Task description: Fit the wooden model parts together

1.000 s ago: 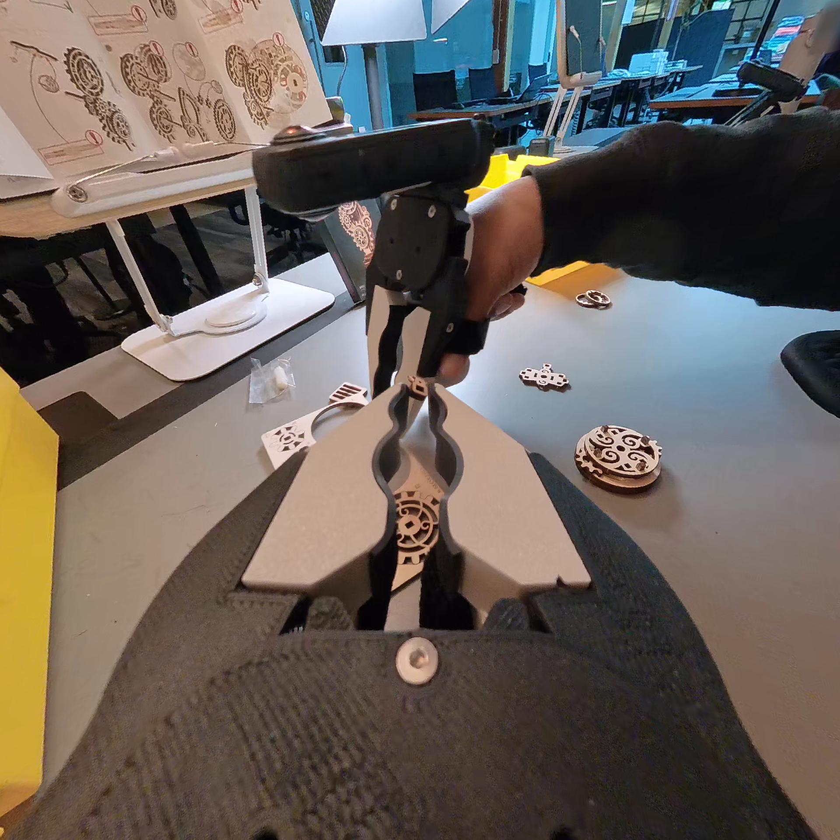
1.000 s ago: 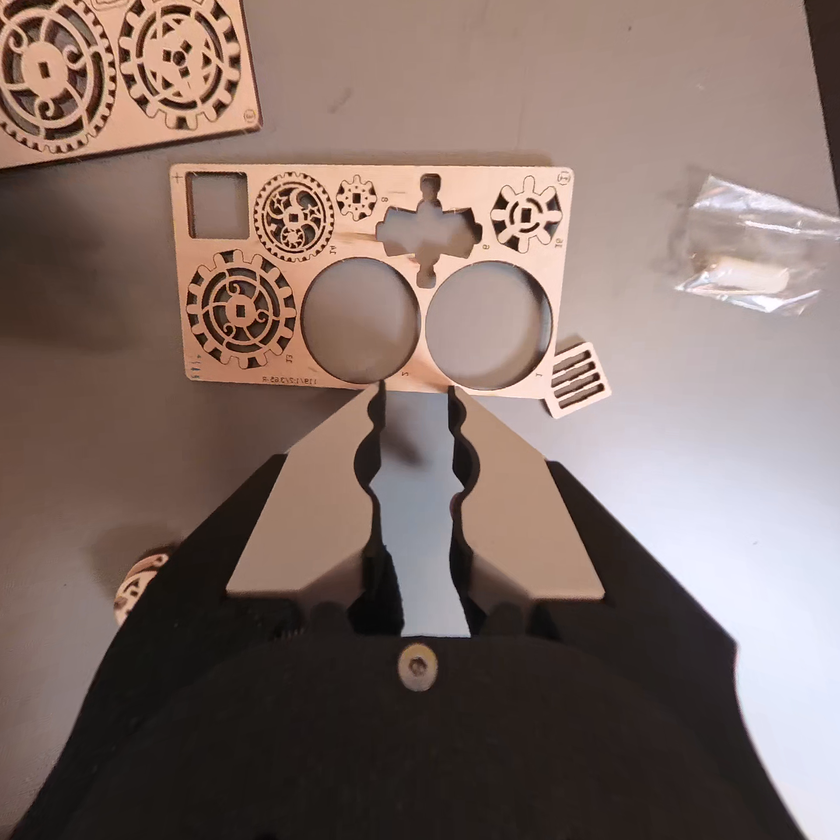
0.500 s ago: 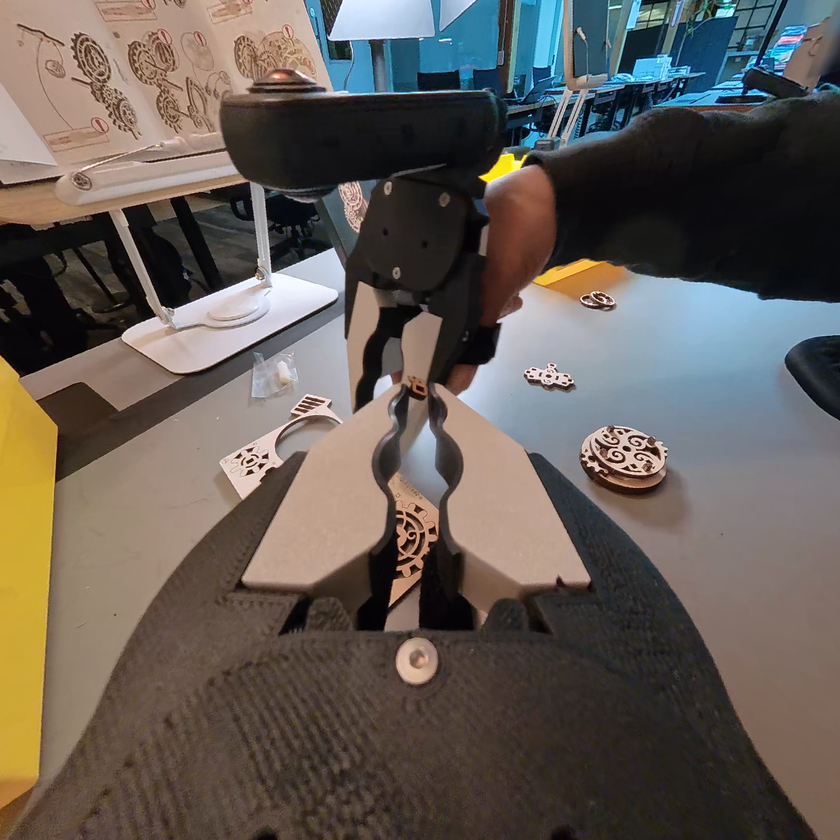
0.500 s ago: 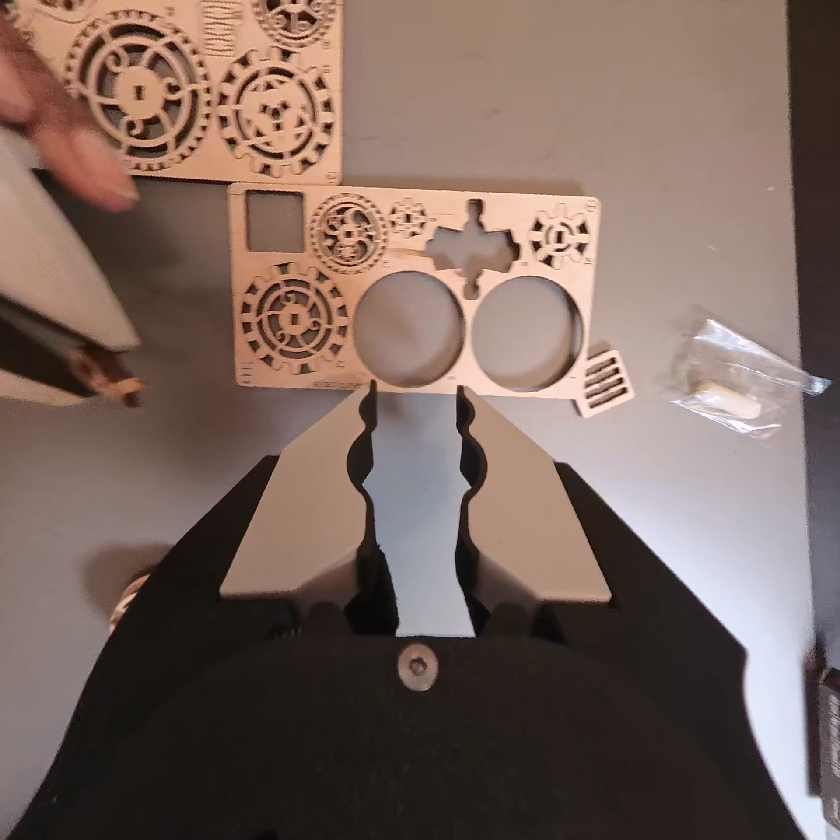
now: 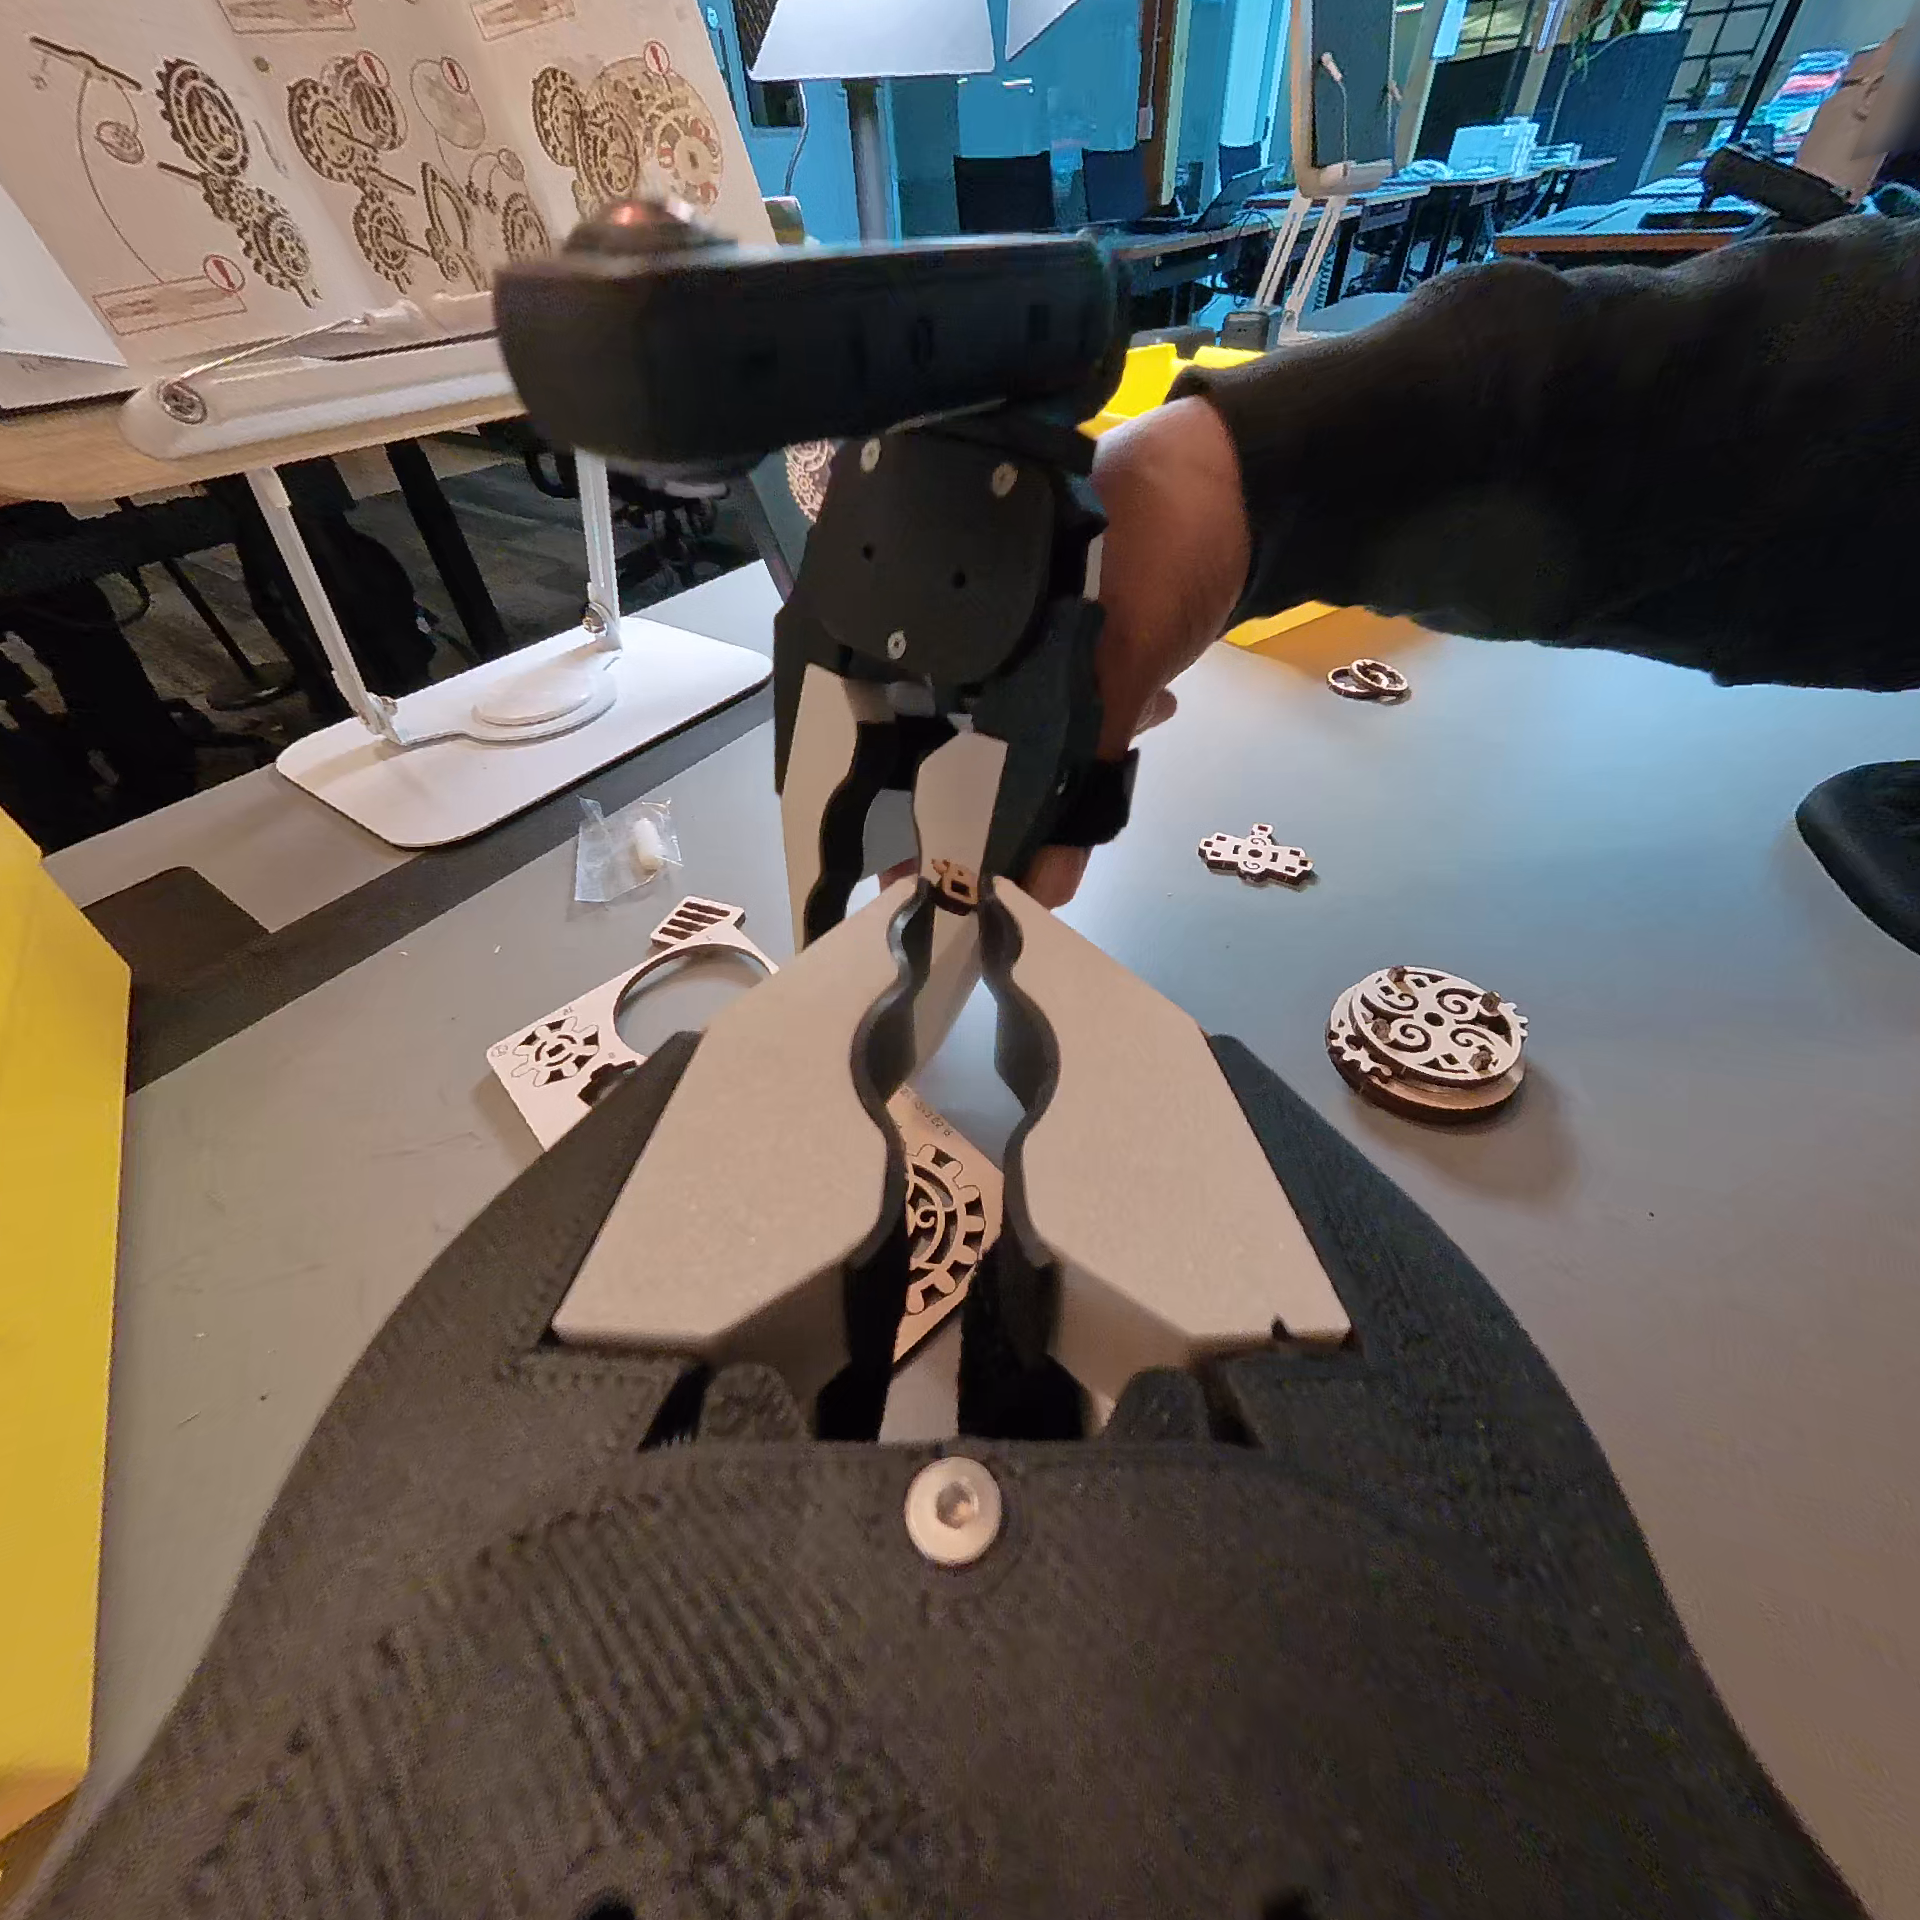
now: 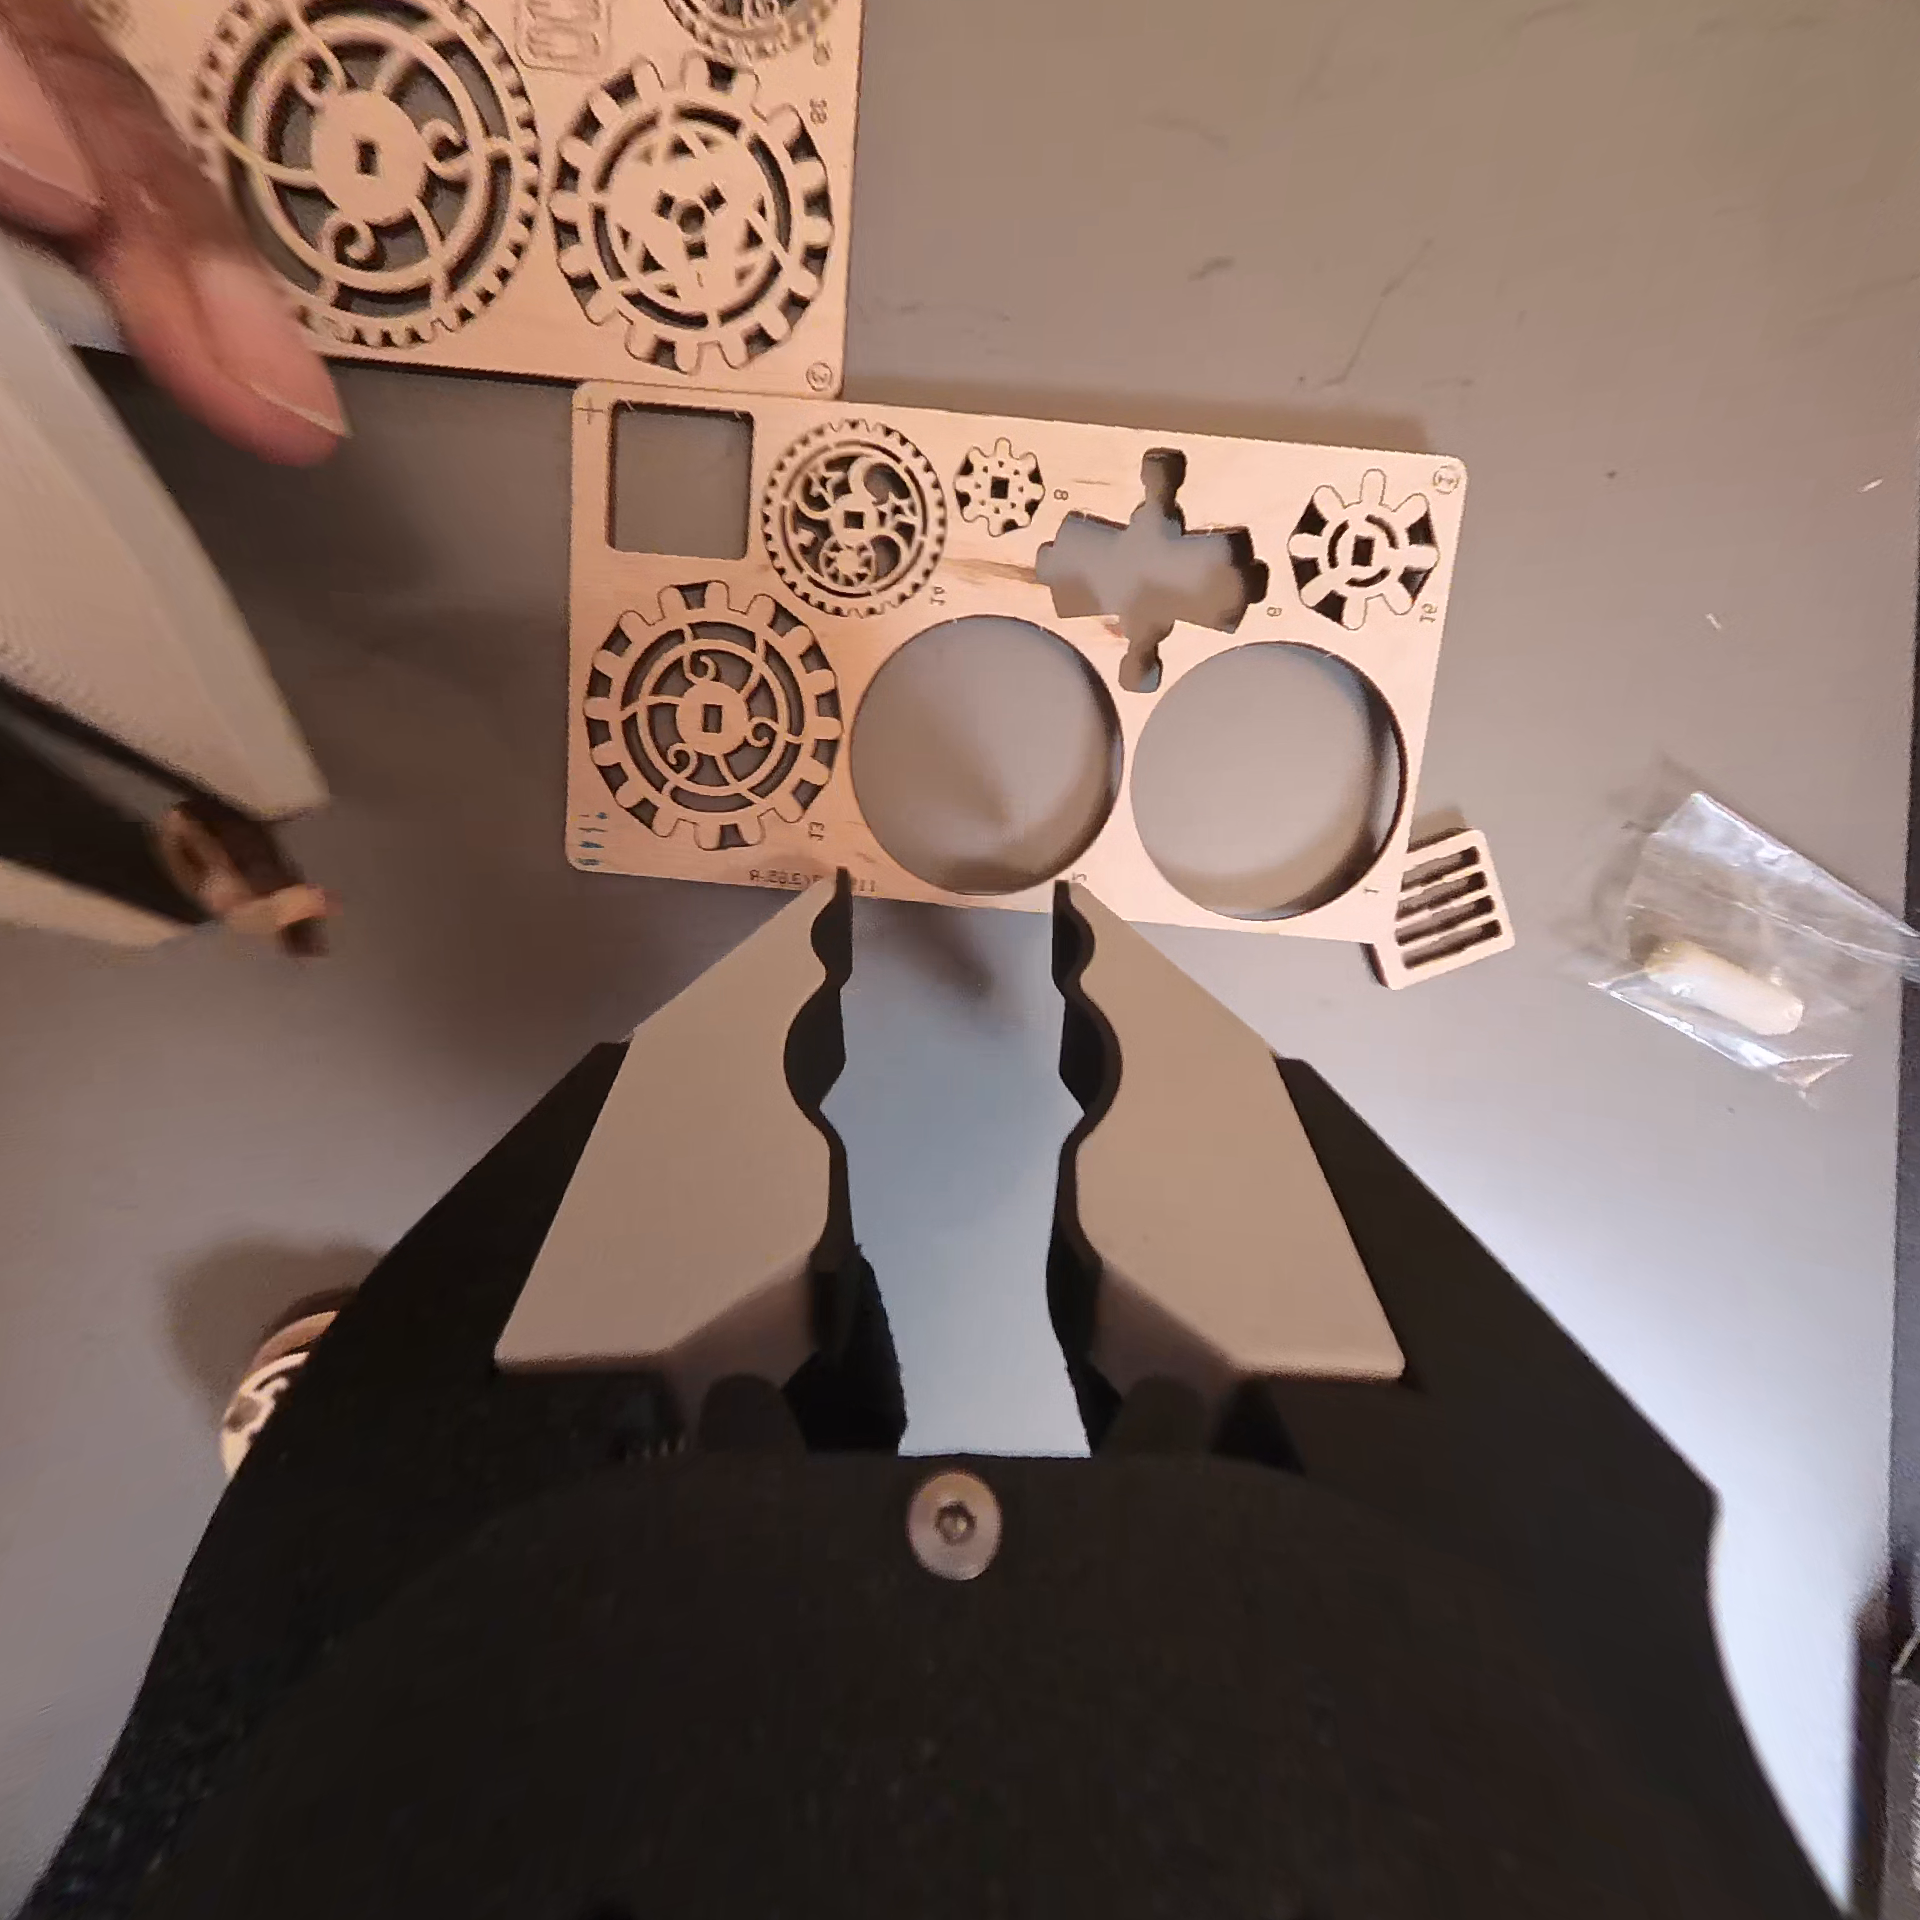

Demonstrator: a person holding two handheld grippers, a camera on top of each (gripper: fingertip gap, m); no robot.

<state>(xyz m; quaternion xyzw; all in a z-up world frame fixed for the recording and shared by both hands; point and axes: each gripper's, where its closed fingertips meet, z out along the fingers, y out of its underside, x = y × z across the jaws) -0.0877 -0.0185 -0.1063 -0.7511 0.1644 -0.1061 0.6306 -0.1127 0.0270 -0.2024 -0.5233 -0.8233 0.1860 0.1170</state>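
My left gripper is shut on a small wooden piece and holds it above the grey table. It enters the right wrist view from the left, with the piece at its tip. My right gripper is open and empty. It points straight down over the near edge of a wooden part sheet that has gears and round cut-outs. In the left wrist view the right gripper stands just beyond my left fingertips. An assembled gear disc lies to the right.
A larger gear sheet lies beyond the small one. Around them are a slatted wooden piece, a plastic bag with a white peg, a cross-shaped part and small rings. An instruction booklet stands at the back left. A yellow bin is at the left. Spacing between my two grippers at the tips: around 11 cm.
My right gripper has opened wider and come down closer to the part sheet. My left gripper, still holding its piece, has come into the right wrist view from the left.
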